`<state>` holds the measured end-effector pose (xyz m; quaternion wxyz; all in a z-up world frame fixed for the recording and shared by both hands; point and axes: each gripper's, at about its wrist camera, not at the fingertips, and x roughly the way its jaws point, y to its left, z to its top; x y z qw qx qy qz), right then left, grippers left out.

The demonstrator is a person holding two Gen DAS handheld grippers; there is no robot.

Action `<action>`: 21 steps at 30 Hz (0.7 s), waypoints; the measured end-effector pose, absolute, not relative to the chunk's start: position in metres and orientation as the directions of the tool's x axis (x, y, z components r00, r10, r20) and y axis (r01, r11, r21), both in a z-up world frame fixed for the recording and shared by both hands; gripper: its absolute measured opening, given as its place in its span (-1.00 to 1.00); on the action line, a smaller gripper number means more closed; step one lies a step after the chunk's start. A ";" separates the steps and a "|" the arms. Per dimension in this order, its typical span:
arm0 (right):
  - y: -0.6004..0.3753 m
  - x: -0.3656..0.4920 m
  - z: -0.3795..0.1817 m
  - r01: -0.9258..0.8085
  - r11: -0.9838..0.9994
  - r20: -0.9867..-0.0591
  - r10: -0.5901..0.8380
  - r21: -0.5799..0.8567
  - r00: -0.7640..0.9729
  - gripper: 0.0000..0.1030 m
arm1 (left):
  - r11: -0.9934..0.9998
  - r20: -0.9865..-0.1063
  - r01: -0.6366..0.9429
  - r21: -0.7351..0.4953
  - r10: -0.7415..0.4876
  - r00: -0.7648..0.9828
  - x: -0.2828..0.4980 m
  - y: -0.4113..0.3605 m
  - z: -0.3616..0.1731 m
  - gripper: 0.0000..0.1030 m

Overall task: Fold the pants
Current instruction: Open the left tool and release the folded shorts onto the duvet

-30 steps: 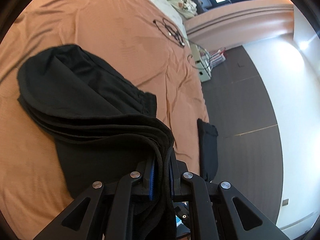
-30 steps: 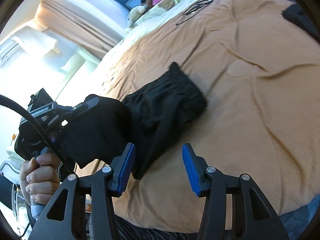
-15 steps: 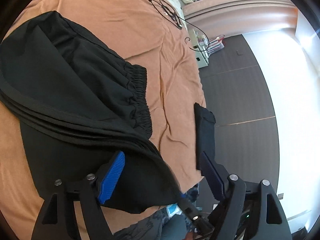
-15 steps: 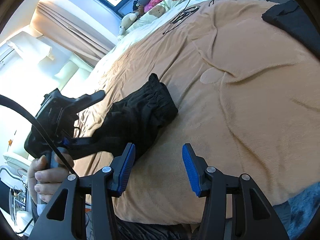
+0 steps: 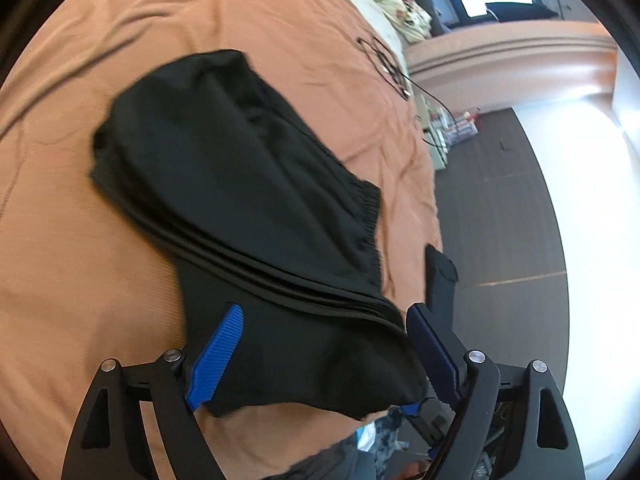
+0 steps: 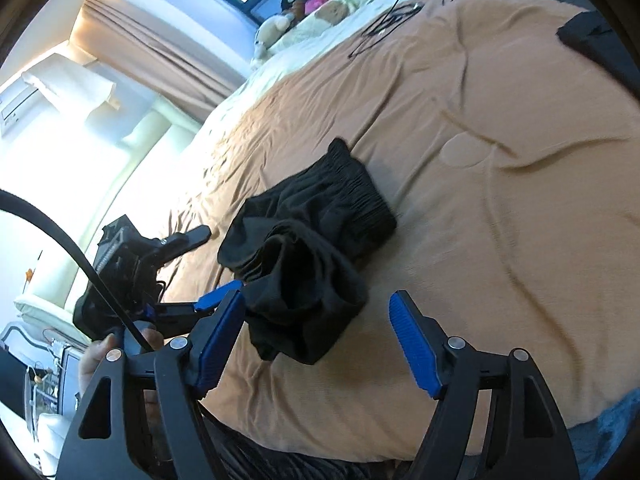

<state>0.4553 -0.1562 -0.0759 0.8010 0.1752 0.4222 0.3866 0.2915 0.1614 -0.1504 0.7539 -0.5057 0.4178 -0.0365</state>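
1. Pants (image 6: 308,256) lie bundled on the bed (image 6: 500,220), waistband away from the bed's near edge.
2. Left gripper (image 5: 324,344) gapes over the pants' stacked folds; right gripper (image 6: 316,340) open, empty beside them.
3. Soft, light, floppy: pinch the layered edge.

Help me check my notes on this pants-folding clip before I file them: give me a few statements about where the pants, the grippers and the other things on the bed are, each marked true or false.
1. The black pants lie folded in a bundle on the orange bedspread. True.
2. The left gripper is clamped on the pants. False: its jaws stand open, with the fabric lying between them.
3. The right gripper is open and holds nothing. True.
4. The elastic waistband is tucked out of sight inside the fold. False: it shows at the outer edge of the bundle.
5. A second dark garment lies at the edge of the bed, apart from the pants. True.
6. A black cable rests on top of the pants. False: it lies farther up the bedspread.
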 end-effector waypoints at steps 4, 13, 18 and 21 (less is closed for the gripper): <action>-0.142 0.463 -0.080 -0.454 0.628 -0.544 0.777 0.632 0.317 0.43 | 0.479 -0.612 -0.402 -0.780 -0.452 0.649 0.286 0.178 -0.164 0.66; -0.121 0.475 -0.084 -0.429 0.666 -0.589 0.744 0.610 0.317 0.42 | 0.384 -0.575 -0.432 -0.816 -0.460 0.677 0.290 0.200 -0.195 0.66; -0.116 0.476 -0.086 -0.431 0.676 -0.597 0.734 0.598 0.324 0.42 | 0.381 -0.576 -0.440 -0.813 -0.411 0.707 0.297 0.205 -0.194 0.60; -0.116 0.475 -0.088 -0.419 0.713 -0.619 0.699 0.563 0.358 0.42 | 0.412 -0.617 -0.486 -0.771 -0.292 0.731 0.290 0.211 -0.182 0.44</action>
